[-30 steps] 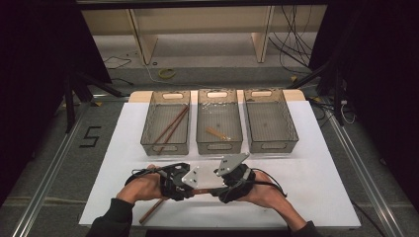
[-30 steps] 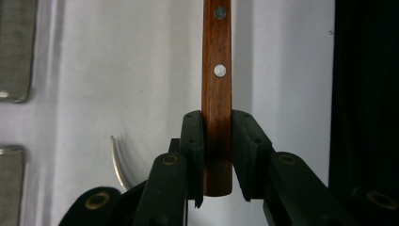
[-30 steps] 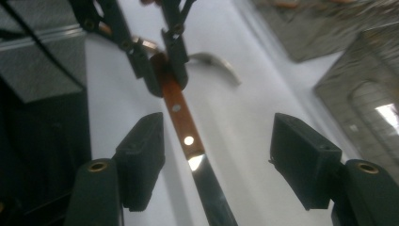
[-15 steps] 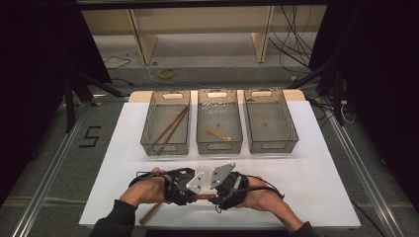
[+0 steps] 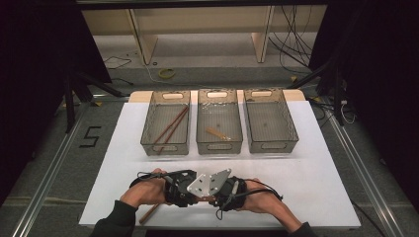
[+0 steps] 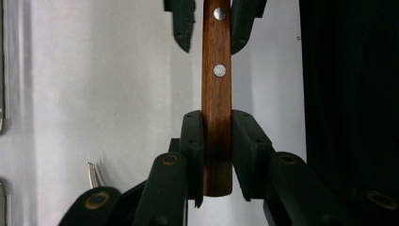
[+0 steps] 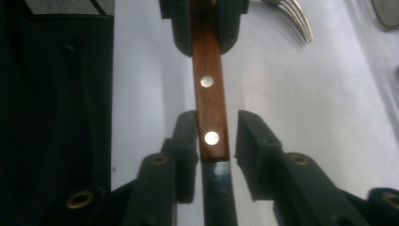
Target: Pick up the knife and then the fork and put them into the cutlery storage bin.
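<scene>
Your left gripper (image 5: 190, 195) and right gripper (image 5: 217, 197) are black and blocky, each trailing a thin black cable. A grey three-cornered plate (image 5: 210, 181) dotted with small holes rides on top. Seen from their own cameras, the jaws are matte black links with brass-coloured pivot pins and flat, squared pads (image 6: 194, 141). You wear dark sleeves (image 5: 114, 219).

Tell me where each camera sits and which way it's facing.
High view: above the table's near edge, looking forward and down at three mesh bins; forearms, both hands visible.
Left gripper view: on the left gripper, looking along its fingers clamping the brown riveted wooden knife handle.
Right gripper view: on the right gripper, fingers closing around that handle.
Both gripper views share the handle.
</scene>
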Tool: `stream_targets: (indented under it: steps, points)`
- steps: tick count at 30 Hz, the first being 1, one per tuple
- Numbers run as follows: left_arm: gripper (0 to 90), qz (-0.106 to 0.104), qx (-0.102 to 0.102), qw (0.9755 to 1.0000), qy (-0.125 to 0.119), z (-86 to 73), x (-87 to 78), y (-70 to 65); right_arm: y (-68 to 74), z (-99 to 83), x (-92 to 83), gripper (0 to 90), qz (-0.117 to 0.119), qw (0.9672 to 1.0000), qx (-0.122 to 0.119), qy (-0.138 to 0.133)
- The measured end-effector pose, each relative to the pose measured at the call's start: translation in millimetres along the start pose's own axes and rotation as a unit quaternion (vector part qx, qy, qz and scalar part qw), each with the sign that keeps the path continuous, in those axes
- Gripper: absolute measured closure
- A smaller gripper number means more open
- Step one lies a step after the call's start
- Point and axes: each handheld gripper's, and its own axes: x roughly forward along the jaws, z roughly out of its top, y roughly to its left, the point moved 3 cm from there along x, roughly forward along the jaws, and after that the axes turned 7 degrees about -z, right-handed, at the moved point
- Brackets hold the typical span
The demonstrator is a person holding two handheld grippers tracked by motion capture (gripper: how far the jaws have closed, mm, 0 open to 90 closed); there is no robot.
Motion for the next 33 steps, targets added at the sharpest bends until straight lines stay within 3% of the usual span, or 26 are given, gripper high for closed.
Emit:
stream_targets:
  steps: [6, 14, 18, 19, 22, 24, 28, 32, 33]
  points:
    - [74.8, -0.004, 0.005, 1.0000, 0.003, -0.1, 1.5, -0.5, 2.3, -0.5, 0.9, 77.3, 0.011, 0.9999, -0.013, 0.000]
    - [72.6, 0.002, -0.002, 0.9999, -0.010, -1.9, 1.4, 2.7, 1.2, -1.5, 0.2, 78.0, 0.003, 0.9998, -0.021, -0.001]
    - [62.3, 0.019, -0.017, 0.9994, -0.021, -4.3, -2.4, 6.2, -3.2, -3.6, -2.7, 78.0, -0.006, 1.0000, -0.005, -0.002]
    - [57.5, 0.028, -0.029, 0.9987, -0.030, -4.6, -3.7, 7.7, -4.8, -4.3, -3.6, 78.0, -0.010, 0.9999, -0.002, -0.003]
    - [46.2, 0.056, -0.055, 0.9960, -0.044, -7.4, -7.9, 13.0, -10.5, -7.3, -6.7, 78.0, -0.021, 0.9997, 0.010, -0.003]
    - [40.0, 0.063, -0.081, 0.9927, -0.063, -10.2, -10.9, 15.4, -14.9, -10.0, -9.0, 78.0, -0.027, 0.9994, 0.018, -0.007]
    - [32.3, 0.082, -0.106, 0.9868, -0.091, -18.5, -16.2, 17.0, -27.1, -17.3, -15.3, 78.0, -0.049, 0.9978, 0.044, -0.007]
    - [29.0, 0.110, -0.138, 0.9774, -0.117, -27.2, -21.1, 20.4, -38.4, -24.4, -21.7, 78.0, -0.064, 0.9957, 0.066, -0.013]
    - [28.3, 0.119, -0.146, 0.9738, -0.127, -29.3, -22.7, 21.5, -41.0, -26.0, -23.6, 78.0, -0.068, 0.9951, 0.071, -0.014]
